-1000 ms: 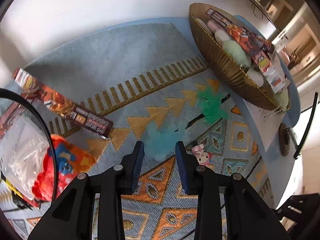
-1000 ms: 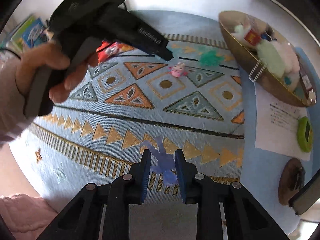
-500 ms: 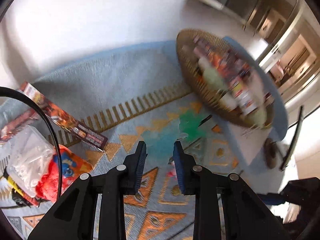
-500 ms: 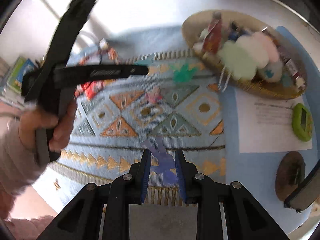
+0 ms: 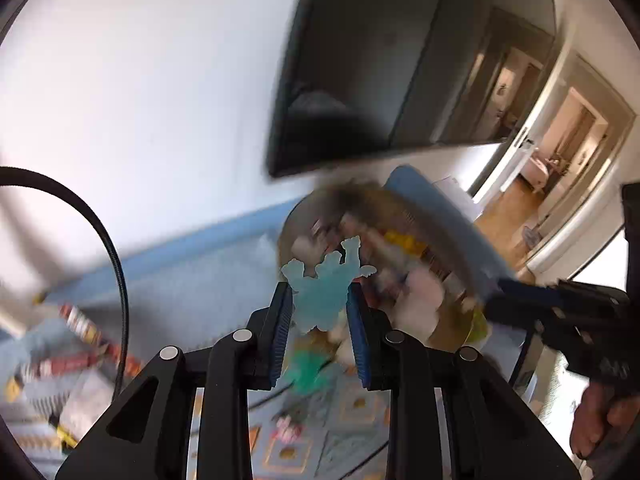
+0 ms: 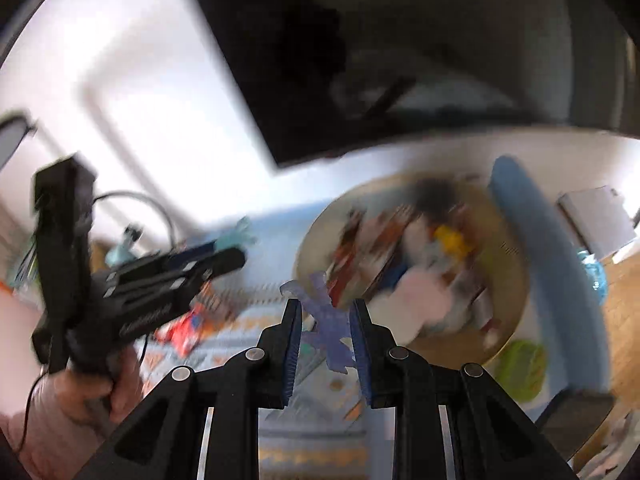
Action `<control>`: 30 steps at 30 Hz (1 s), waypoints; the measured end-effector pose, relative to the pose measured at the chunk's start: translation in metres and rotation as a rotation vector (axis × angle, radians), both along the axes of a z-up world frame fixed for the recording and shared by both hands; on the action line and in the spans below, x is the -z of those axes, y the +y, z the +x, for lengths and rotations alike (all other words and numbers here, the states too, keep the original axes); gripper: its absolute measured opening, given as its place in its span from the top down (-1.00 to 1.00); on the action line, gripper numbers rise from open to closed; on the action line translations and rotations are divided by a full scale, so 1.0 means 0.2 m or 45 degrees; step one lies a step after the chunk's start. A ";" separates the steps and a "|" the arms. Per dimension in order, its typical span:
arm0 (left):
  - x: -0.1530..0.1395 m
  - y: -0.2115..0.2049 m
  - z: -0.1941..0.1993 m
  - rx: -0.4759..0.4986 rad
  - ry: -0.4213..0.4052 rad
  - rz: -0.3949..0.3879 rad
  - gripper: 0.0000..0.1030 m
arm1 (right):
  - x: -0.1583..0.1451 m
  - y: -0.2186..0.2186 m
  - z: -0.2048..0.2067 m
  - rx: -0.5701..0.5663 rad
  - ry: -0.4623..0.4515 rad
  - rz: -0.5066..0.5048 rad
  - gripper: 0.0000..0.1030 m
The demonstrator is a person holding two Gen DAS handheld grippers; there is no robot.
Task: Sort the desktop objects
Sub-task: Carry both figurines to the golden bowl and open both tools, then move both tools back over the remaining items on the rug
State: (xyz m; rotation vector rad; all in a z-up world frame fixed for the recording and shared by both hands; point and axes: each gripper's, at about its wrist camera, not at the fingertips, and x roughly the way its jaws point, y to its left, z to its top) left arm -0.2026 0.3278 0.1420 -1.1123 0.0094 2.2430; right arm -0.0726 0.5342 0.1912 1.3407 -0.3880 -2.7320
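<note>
I see my right gripper clamped on a purple flat figure, lifted clear of the patterned mat. The blurred gold basket sits ahead; my left gripper holds a teal figure.

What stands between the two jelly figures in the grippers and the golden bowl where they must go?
Nothing visible. The left gripper holds a translucent light-blue figure, the right gripper a translucent purple figure. Both are off the mat, with only air before the golden oval bowl, already quite full. Motion blur hides small details.
</note>
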 end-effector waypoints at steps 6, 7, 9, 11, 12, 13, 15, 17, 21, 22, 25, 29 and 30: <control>0.04 0.29 -0.12 0.135 -0.012 0.026 0.52 | 0.04 0.26 -0.27 0.181 -0.051 -0.014 0.54; 0.05 0.32 -0.13 0.151 -0.021 0.030 0.52 | 0.06 0.28 -0.31 0.199 -0.064 -0.013 0.54; 0.07 0.39 -0.16 0.183 -0.043 0.048 0.52 | 0.07 0.32 -0.35 0.227 -0.081 -0.015 0.53; 0.09 0.45 -0.20 0.212 -0.043 0.050 0.51 | 0.09 0.34 -0.38 0.239 -0.099 -0.023 0.53; 0.09 0.47 -0.22 0.224 -0.050 0.048 0.46 | 0.10 0.35 -0.39 0.246 -0.121 -0.020 0.51; 0.11 0.49 -0.23 0.235 -0.070 0.045 0.38 | 0.12 0.37 -0.41 0.266 -0.156 -0.025 0.45; 0.16 0.51 -0.27 0.235 -0.146 0.040 0.13 | 0.15 0.40 -0.41 0.293 -0.171 -0.082 0.30; 0.22 0.45 -0.25 0.218 -0.216 0.079 0.13 | 0.16 0.44 -0.38 0.311 -0.169 -0.172 0.30; 0.27 0.34 -0.20 0.184 -0.316 0.132 0.13 | 0.15 0.46 -0.31 0.335 -0.181 -0.207 0.30; 0.27 0.31 -0.18 0.171 -0.320 0.131 0.12 | 0.15 0.46 -0.29 0.332 -0.185 -0.223 0.30; 0.27 0.20 -0.10 0.111 -0.330 0.120 0.08 | 0.10 0.41 -0.23 0.313 -0.169 -0.242 0.30; 0.28 0.03 0.02 0.022 -0.347 0.104 0.08 | 0.03 0.30 -0.14 0.258 -0.140 -0.241 0.30; 0.27 0.00 0.06 -0.004 -0.350 0.092 0.08 | 0.01 0.27 -0.11 0.235 -0.133 -0.248 0.30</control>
